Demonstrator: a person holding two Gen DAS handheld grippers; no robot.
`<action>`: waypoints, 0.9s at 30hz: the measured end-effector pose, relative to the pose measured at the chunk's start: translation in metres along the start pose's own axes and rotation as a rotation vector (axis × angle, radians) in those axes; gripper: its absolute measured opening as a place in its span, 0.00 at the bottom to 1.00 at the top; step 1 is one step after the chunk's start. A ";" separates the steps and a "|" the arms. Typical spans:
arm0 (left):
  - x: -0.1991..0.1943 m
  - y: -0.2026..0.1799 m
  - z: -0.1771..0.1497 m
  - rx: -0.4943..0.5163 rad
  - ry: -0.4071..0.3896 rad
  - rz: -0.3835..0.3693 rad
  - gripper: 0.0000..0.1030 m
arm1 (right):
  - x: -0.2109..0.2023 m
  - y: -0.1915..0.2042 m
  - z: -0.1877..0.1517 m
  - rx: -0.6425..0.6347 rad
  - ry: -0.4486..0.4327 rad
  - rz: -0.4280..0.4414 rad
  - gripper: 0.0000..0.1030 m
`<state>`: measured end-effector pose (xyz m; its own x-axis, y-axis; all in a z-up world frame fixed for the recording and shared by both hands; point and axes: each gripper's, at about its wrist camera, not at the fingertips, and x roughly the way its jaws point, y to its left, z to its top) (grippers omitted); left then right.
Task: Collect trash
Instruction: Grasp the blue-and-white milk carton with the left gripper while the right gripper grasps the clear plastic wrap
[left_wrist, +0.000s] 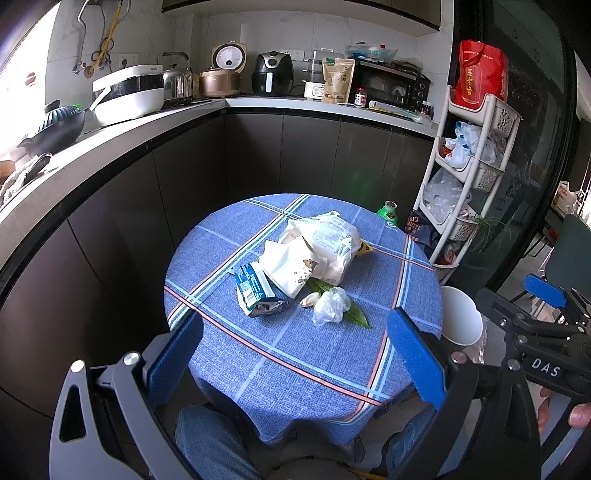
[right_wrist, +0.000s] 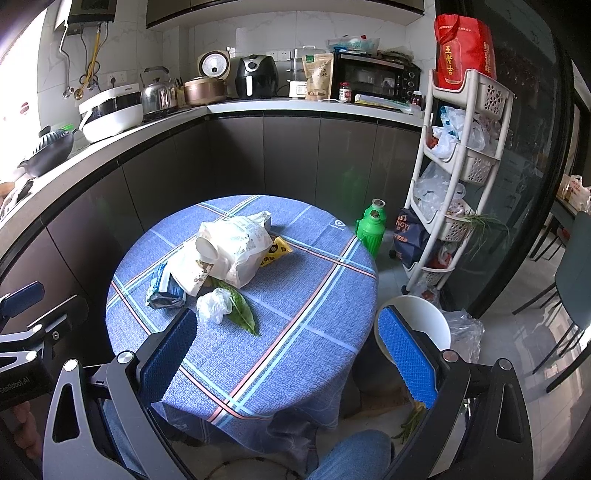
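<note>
Left gripper (left_wrist: 295, 354) is hovering wide open, empty, near table edge. Trash is lying ahead, mid-table on blue plaid tablecloth (left_wrist: 314, 369): crushed blue-white carton (left_wrist: 256, 291), white paper bags (left_wrist: 314, 251), crumpled clear plastic wad (left_wrist: 330, 304) on green leaf (left_wrist: 356, 315). Right gripper (right_wrist: 291, 354) is likewise open, empty; wad nearest it, leaf's long axis running diagonally. White bin (right_wrist: 417, 321) is sitting right. "DAS" legible.

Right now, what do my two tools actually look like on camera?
Both tools, left and right, have grey metal frames with silver bolts and blue textured pads. The right one's black body reads "DAS"; the left one's reads "GenRobot.AI". Blue jeans show below.
</note>
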<state>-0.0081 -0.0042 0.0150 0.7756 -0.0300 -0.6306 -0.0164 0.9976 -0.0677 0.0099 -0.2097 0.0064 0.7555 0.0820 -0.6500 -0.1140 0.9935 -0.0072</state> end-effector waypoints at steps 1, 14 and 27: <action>0.000 0.001 -0.001 0.001 -0.004 -0.007 0.96 | 0.003 0.000 -0.001 -0.003 0.000 0.011 0.92; 0.070 0.049 -0.012 -0.088 0.097 -0.091 0.96 | 0.115 0.039 -0.027 -0.061 0.164 0.299 0.92; 0.197 0.093 -0.008 -0.182 0.291 -0.139 0.86 | 0.212 0.088 -0.021 -0.159 0.233 0.330 0.69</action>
<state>0.1381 0.0821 -0.1221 0.5668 -0.2072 -0.7974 -0.0557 0.9560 -0.2880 0.1467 -0.1070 -0.1485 0.4980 0.3552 -0.7911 -0.4370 0.8908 0.1248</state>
